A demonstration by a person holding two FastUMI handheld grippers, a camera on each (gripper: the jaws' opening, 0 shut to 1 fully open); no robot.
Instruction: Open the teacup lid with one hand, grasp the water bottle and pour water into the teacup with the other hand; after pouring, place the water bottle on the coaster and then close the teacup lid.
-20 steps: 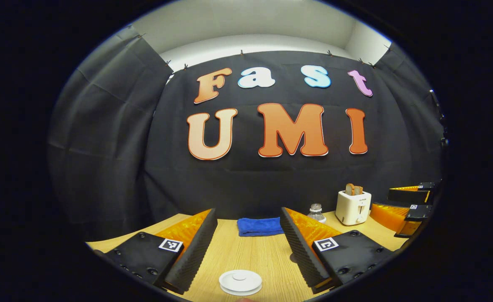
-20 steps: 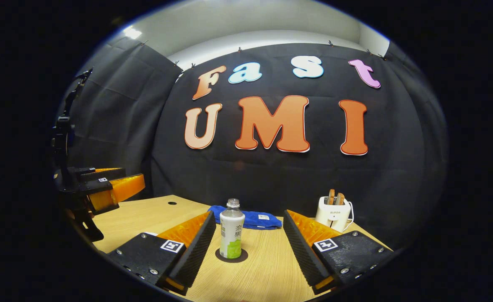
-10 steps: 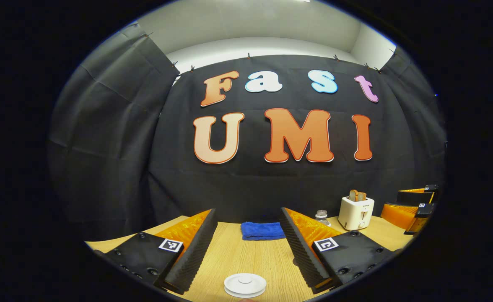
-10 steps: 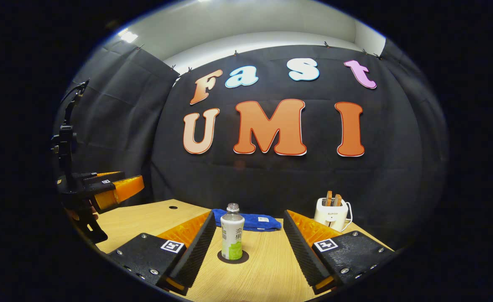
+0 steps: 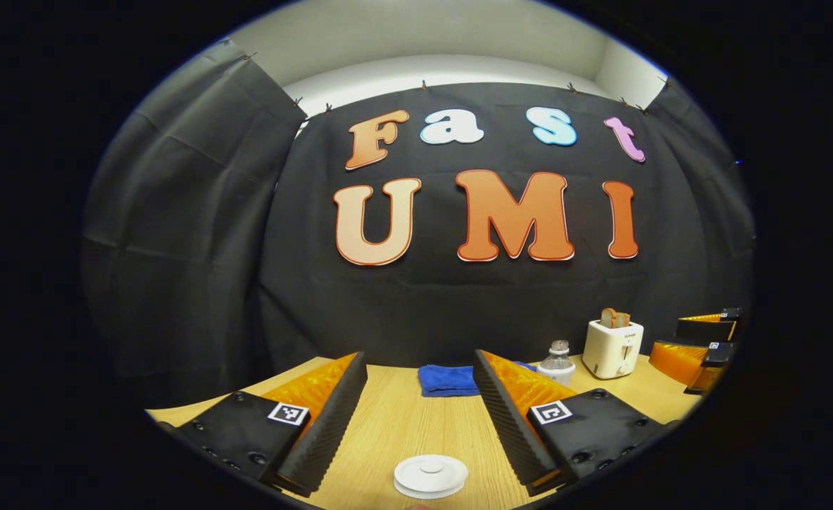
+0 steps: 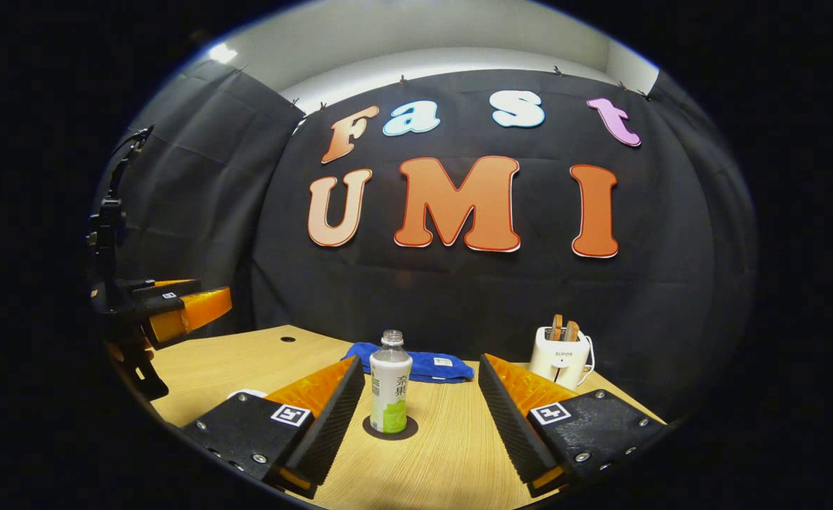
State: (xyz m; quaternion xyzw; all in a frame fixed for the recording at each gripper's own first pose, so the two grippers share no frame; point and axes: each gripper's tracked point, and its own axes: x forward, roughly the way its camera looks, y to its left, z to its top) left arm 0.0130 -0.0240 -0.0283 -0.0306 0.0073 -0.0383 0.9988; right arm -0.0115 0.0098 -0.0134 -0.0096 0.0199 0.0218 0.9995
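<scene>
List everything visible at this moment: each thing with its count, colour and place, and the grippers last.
teacup lid: 1, white, on the table ahead of the left gripper's fingers
water bottle: 1, clear with white and green label, upright on the coaster
coaster: 1, dark, round, mid-table under the bottle
cloth: 1, blue, folded, at the table's far edge
toaster: 1, white, far right of the table, with two slices of bread standing in it
table: 1, light wood
left gripper: 1, open, low above the lid
right gripper: 1, open, facing the bottle, not touching it
</scene>
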